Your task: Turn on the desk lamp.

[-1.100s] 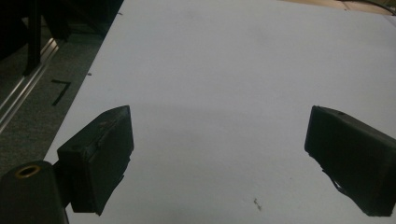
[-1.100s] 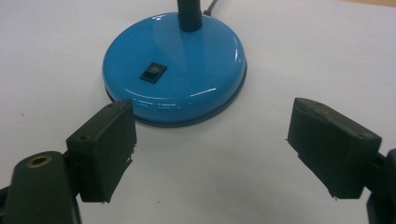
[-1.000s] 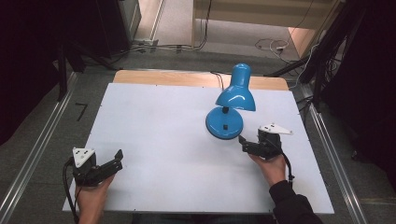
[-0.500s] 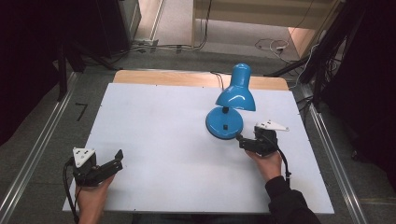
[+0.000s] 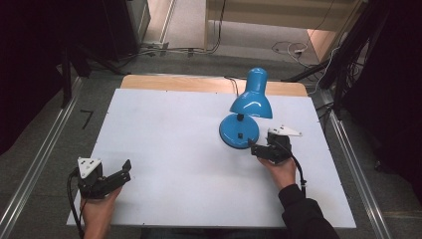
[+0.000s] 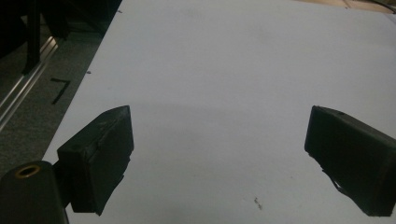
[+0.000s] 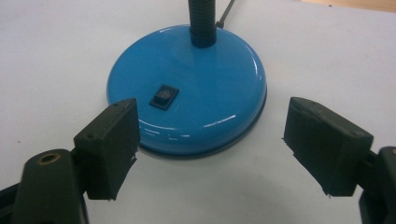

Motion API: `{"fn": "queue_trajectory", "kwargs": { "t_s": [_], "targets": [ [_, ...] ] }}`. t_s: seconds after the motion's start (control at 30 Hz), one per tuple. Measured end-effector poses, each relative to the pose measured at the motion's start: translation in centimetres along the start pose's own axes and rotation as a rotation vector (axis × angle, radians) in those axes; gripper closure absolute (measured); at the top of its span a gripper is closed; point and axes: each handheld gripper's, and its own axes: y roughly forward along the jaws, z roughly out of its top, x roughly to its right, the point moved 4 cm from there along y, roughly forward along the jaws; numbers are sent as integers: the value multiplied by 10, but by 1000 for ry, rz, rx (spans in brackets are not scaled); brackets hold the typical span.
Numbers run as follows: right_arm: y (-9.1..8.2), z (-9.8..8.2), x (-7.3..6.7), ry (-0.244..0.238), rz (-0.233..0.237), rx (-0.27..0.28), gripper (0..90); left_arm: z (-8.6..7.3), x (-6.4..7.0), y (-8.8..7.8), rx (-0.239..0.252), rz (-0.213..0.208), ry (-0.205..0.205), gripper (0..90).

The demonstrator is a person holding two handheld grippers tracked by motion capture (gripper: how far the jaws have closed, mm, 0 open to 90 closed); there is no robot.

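A blue desk lamp stands right of the white table's middle, its shade tilted over a round blue base. In the right gripper view the base carries a small black rocker switch and a black neck. My right gripper is open just right of the base, its jaws on either side of the base's near rim without touching it. My left gripper rests open at the table's near left corner, over bare white surface.
The white tabletop has a wooden strip along its far edge. The lamp's black cord runs off the back. Metal rails flank the table on both sides. Dark stands and cables lie on the floor behind.
My right gripper has moved left and slightly forward, closing in on the lamp's base. The left gripper has stayed put.
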Motion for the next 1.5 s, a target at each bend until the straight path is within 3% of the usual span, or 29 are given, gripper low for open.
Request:
{"fn": "queue_trajectory", "kwargs": {
  "t_s": [0.47, 0.73, 1.0, 1.03, 1.07, 1.23, 1.5],
  "targets": [
    [11, 7, -11, -9, 14, -4, 158, 0, 0, 0, 2, -1, -6, 90],
    [15, 9, -13, -20, 8, 9, 253, 0, 0, 0, 1, -2, -4, 90],
    [22, 9, -14, -33, -31, 5, 467, 0, 0, 0, -2, -5, -1, 90],
    [24, 9, -15, -39, -34, 9, 553, 0, 0, 0, -2, -5, 0, 90],
    [24, 9, -15, -39, -34, 9, 553, 0, 0, 0, -2, -6, 0, 90],
    [31, 11, -15, -30, -18, 9, 766, 0, 0, 1, -3, -6, -2, 90],
    [37, 14, -22, -35, 5, -1, 870, 0, -1, 1, -3, -9, -5, 90]
  ]
}}
